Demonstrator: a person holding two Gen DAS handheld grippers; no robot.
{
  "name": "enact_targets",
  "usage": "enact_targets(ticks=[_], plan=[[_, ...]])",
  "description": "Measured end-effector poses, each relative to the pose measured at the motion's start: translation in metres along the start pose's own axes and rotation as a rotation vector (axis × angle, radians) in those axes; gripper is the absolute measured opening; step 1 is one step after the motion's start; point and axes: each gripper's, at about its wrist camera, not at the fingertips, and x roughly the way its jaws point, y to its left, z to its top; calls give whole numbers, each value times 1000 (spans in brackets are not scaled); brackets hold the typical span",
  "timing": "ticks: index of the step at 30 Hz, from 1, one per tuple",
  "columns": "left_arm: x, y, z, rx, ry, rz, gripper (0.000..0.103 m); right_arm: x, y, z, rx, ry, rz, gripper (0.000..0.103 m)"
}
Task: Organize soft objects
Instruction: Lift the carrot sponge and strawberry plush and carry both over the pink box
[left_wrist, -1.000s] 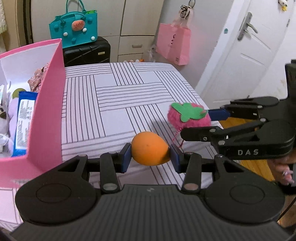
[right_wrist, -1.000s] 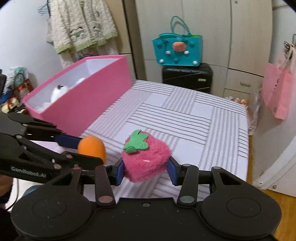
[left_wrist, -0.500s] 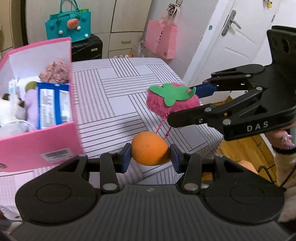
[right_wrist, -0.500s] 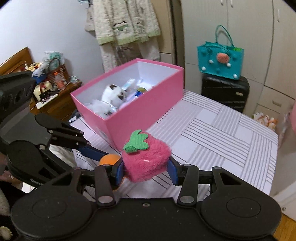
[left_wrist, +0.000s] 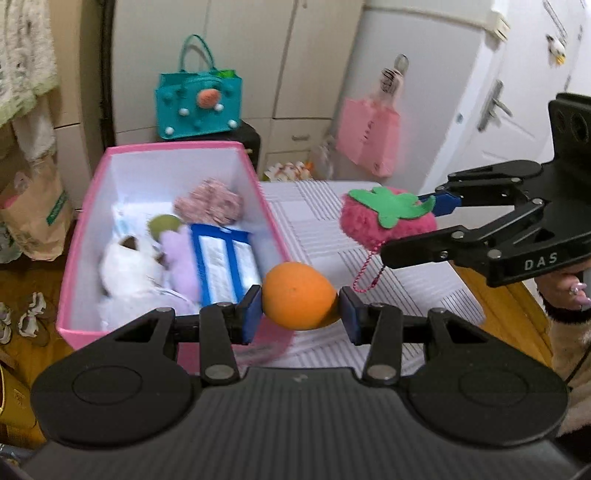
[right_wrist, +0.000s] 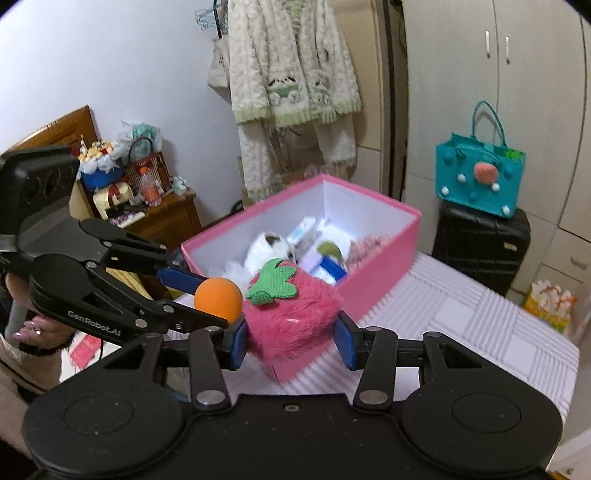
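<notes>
Pink box beside both loads – teal bag behind.

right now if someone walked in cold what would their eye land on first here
Probably the two bright toys held in mid-air: an orange ball pinched in the left claw and a fuzzy pink strawberry plush clamped in the right claw, side by side. Just beyond them the open pink box sits on the striped table, already holding a white plush and a blue-edged packet.
</notes>
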Motion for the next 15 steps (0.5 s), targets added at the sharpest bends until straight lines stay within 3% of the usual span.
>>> enact_targets(ticks=[7, 15], plan=[[2, 44, 22, -22, -43, 99, 44, 42, -2, 38, 3, -31, 30, 53], [38, 92, 62, -16, -68, 215, 45, 104, -28, 82, 81, -22, 50, 53]])
